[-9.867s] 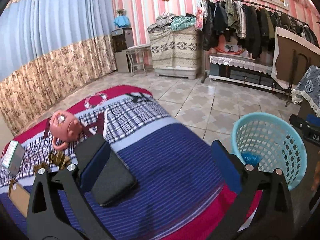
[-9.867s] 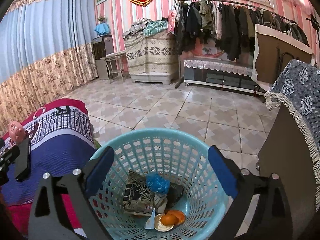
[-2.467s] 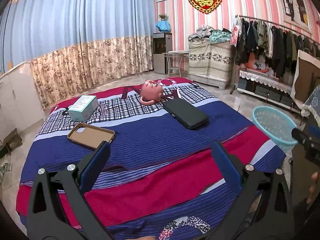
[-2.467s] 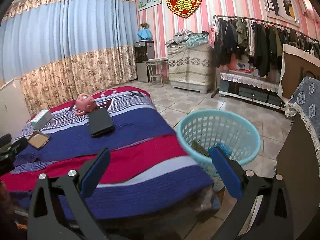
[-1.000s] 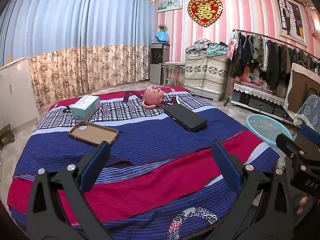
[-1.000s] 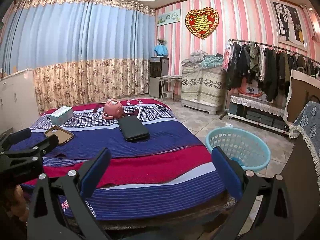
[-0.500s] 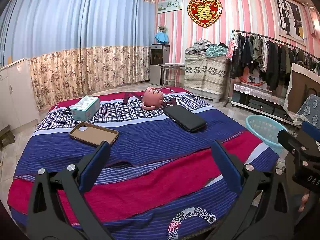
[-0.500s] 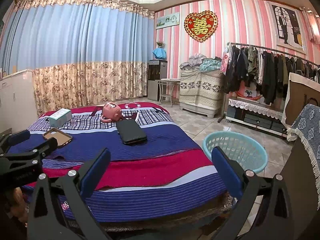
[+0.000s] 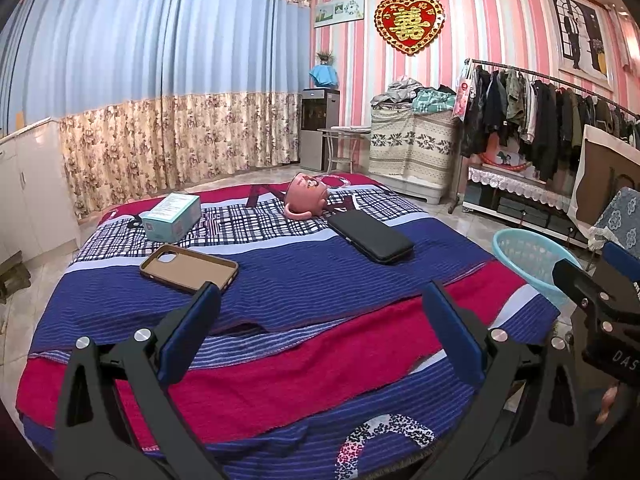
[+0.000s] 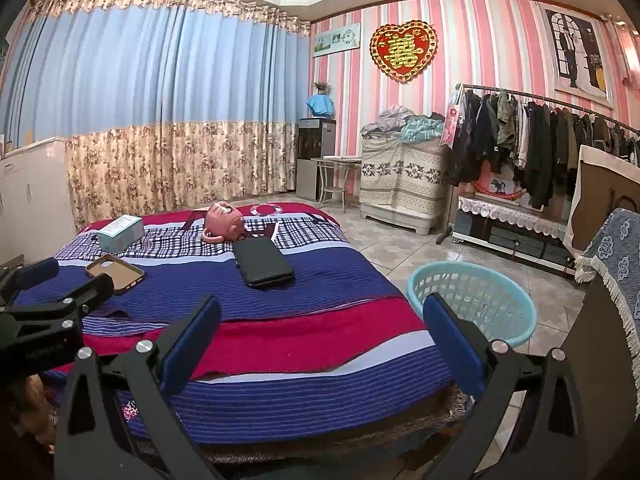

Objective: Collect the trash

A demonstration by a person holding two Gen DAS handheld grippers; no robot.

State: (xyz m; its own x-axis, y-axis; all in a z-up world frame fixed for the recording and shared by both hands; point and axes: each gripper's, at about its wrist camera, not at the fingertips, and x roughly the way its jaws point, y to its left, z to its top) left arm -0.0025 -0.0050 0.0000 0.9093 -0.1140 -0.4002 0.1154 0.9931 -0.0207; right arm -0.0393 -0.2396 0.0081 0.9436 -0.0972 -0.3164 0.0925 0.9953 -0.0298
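A light blue plastic basket point(image 10: 472, 302) stands on the tiled floor at the right of the low table; it also shows in the left wrist view point(image 9: 528, 258). Its contents are hidden from here. My left gripper point(image 9: 320, 320) is open and empty, held back from the table's near edge. My right gripper point(image 10: 320, 328) is open and empty, also back from the near edge, left of the basket. On the striped cloth point(image 9: 304, 280) lie a brown phone case point(image 9: 188, 268), a teal box point(image 9: 172, 216), a tipped pink mug point(image 9: 306, 198) and a black case point(image 9: 370, 236).
A clothes rack point(image 10: 532, 148) and a low lace-covered shelf point(image 10: 516, 224) line the right wall. A draped cabinet point(image 10: 400, 178), a small table point(image 10: 334, 172) and a water dispenser point(image 10: 314, 156) stand at the back. A fringed blue cloth point(image 10: 616, 272) hangs at the right.
Both grippers have drawn back and risen from the basket and the table, so the whole table now shows. Over the last second the views have barely shifted. Both grippers stay open.
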